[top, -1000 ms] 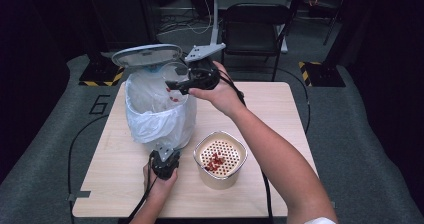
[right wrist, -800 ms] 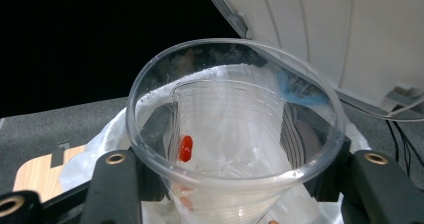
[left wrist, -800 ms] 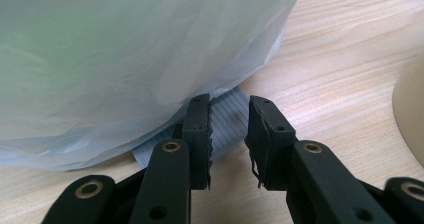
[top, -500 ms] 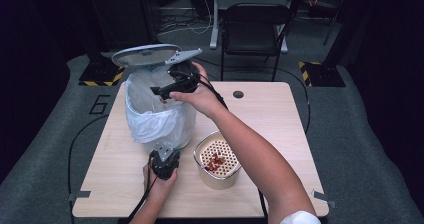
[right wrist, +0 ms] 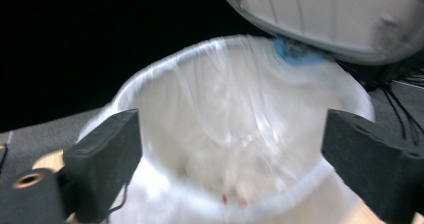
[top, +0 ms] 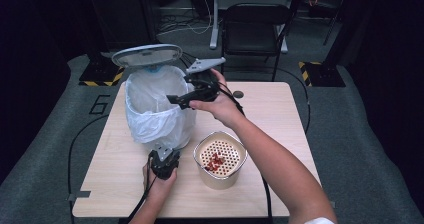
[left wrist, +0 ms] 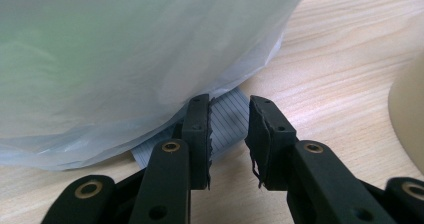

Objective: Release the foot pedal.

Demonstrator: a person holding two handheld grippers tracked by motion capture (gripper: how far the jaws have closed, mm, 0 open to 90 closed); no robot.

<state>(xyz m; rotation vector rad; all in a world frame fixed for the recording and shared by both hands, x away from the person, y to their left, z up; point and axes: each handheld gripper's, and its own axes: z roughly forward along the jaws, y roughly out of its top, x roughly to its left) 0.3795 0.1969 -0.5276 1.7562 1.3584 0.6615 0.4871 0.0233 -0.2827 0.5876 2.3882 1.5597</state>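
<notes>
From above, the right tongs (top: 176, 100) hang with jaws apart over the open mouth of the bin (top: 150, 111), whose lid (top: 146, 54) stands raised behind it, while the left tongs (top: 162, 156) sit low on the desk (top: 270, 114) at the bin's near foot, with the bowl (top: 220, 160) of red bits just beside the bin. In the left gripper view, the left tongs (left wrist: 229, 134) stand slightly apart around a ribbed pedal (left wrist: 227, 121) poking out under the bin's bag (left wrist: 125, 54); whether they press it I cannot tell. In the right gripper view, the right tongs (right wrist: 230, 149) gape wide and empty above the bin's lined hollow (right wrist: 230, 134), so the bowl, beside the bin toward the right hand, looks the likelier next reach.
</notes>
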